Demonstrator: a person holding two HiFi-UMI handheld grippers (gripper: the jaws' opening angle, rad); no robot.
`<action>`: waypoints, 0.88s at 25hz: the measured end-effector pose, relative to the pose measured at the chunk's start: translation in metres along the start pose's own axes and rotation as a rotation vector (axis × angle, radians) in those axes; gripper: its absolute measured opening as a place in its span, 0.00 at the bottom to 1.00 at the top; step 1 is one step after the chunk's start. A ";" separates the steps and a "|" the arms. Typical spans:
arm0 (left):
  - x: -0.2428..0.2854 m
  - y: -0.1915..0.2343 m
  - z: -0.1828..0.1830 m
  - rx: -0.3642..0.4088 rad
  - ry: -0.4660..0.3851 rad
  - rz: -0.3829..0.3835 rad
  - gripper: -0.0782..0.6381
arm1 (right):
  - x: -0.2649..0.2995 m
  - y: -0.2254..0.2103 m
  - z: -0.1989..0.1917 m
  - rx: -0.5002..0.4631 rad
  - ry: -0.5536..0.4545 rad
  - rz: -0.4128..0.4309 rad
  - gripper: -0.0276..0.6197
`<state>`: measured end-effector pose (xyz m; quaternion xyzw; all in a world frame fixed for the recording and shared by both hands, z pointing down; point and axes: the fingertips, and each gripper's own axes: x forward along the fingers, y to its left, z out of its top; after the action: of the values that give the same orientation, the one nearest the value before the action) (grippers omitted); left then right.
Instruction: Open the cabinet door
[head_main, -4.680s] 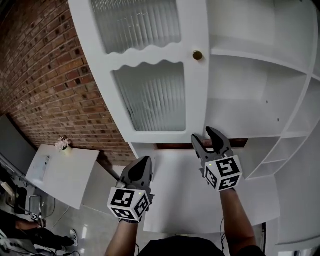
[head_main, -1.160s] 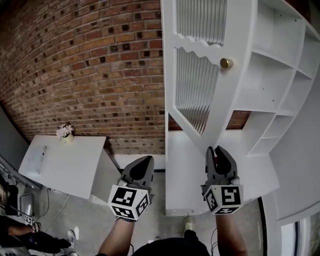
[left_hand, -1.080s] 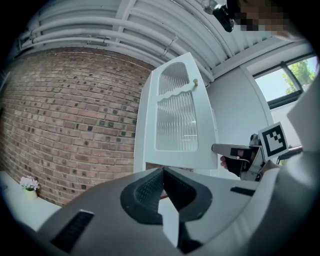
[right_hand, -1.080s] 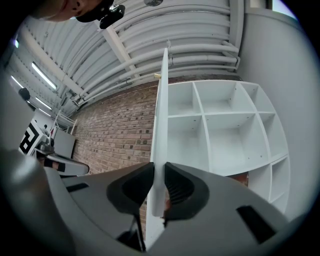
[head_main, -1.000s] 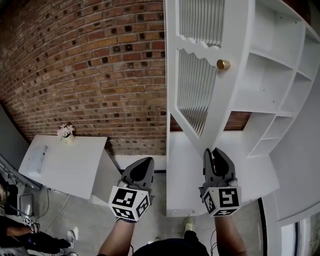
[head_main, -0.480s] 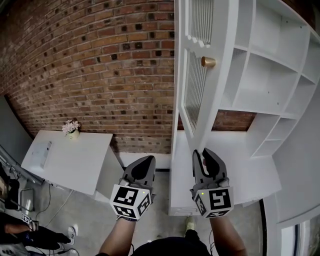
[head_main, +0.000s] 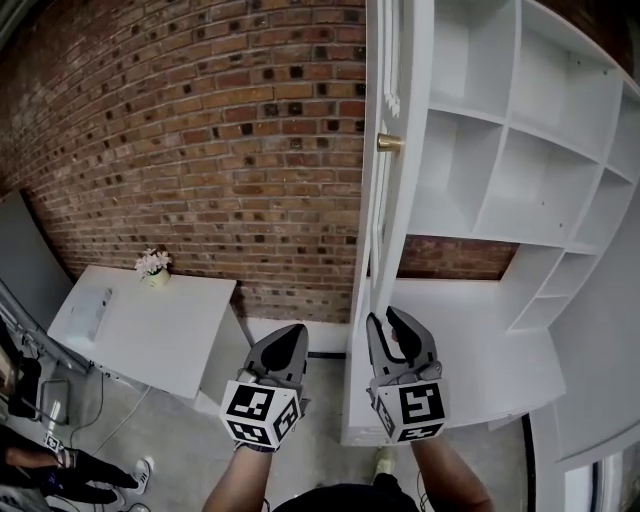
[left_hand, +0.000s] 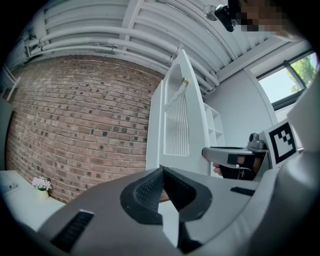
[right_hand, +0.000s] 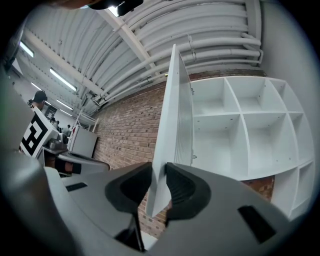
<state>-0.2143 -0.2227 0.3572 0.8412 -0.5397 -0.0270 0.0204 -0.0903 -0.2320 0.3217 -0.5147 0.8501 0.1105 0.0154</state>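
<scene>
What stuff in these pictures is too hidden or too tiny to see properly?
- The white cabinet door with ribbed glass panes: the head view looks at it edge-on, so its glass barely shows.
- The small pink flowers in a pot: in the head view they are too small to tell what kind.
- The person on the grey floor: the head view's bottom left corner cuts them off; only legs and shoes show.

Reads as a converted industrial lab or test space: bare brick wall (head_main: 200, 150), exposed ceiling pipes (right_hand: 215, 47), strip lights (right_hand: 62, 79), grey concrete floor (head_main: 170, 440). Furniture is sparse: white shelf cabinet (head_main: 520, 170), plain white table (head_main: 150, 330) with a small flower pot (head_main: 153, 265) on its far edge.
</scene>
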 end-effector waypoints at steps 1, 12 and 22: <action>-0.002 0.002 0.000 -0.001 -0.003 0.001 0.12 | 0.001 0.002 0.000 -0.002 0.001 -0.002 0.18; -0.003 -0.001 0.001 -0.007 -0.007 -0.018 0.12 | -0.003 0.005 0.004 0.001 -0.004 0.026 0.18; -0.002 -0.020 -0.002 -0.004 -0.001 -0.064 0.12 | -0.023 -0.004 0.007 0.012 -0.005 0.008 0.14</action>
<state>-0.1964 -0.2128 0.3579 0.8578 -0.5127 -0.0290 0.0208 -0.0769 -0.2120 0.3173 -0.5108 0.8529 0.1065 0.0200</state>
